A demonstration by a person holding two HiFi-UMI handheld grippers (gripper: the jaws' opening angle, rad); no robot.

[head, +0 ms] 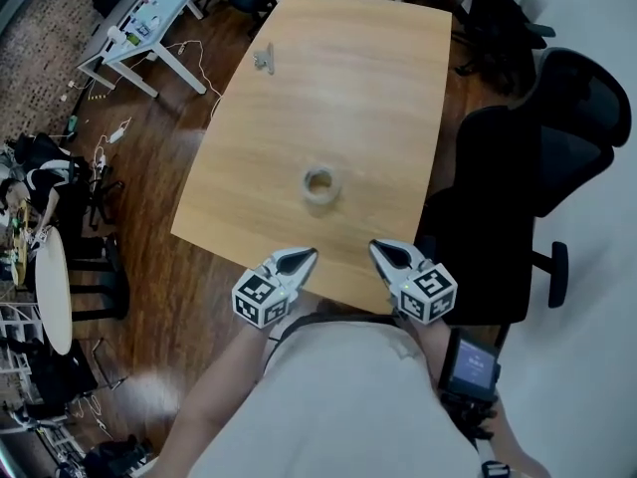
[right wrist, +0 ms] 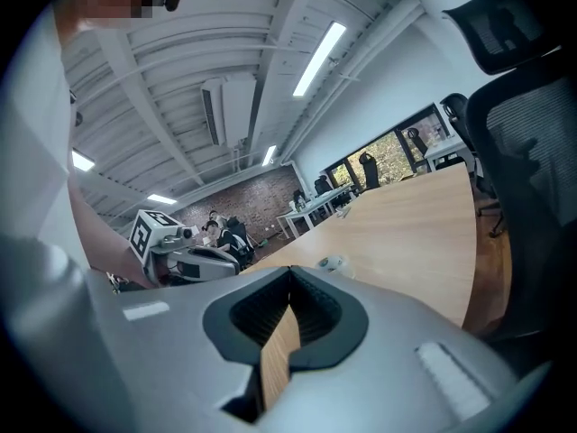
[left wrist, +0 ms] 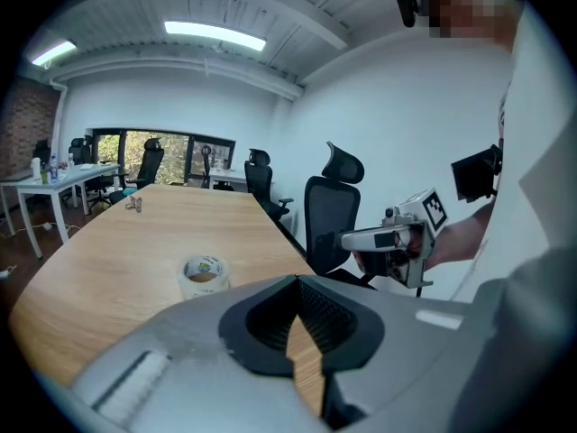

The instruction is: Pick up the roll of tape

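The roll of tape (head: 318,184) lies flat on the wooden table (head: 378,88), a little in from its near edge; it is pale with a clear core. Both grippers hover side by side at that near edge, short of the roll and apart from it. The left gripper (head: 302,257) points at it from the lower left, its jaws shut with nothing between them. The right gripper (head: 378,250), lower right of the roll, also looks shut and empty. In the left gripper view the tape (left wrist: 205,275) sits ahead beyond the closed jaws, and the right gripper (left wrist: 397,239) shows alongside. The right gripper view shows the tape (right wrist: 332,263) small and far.
A metal binder clip (head: 264,60) lies near the table's far left corner. Black office chairs (head: 537,157) stand tight against the right side of the table. White desks (head: 149,18) and a round white table (head: 52,287) stand on the floor to the left.
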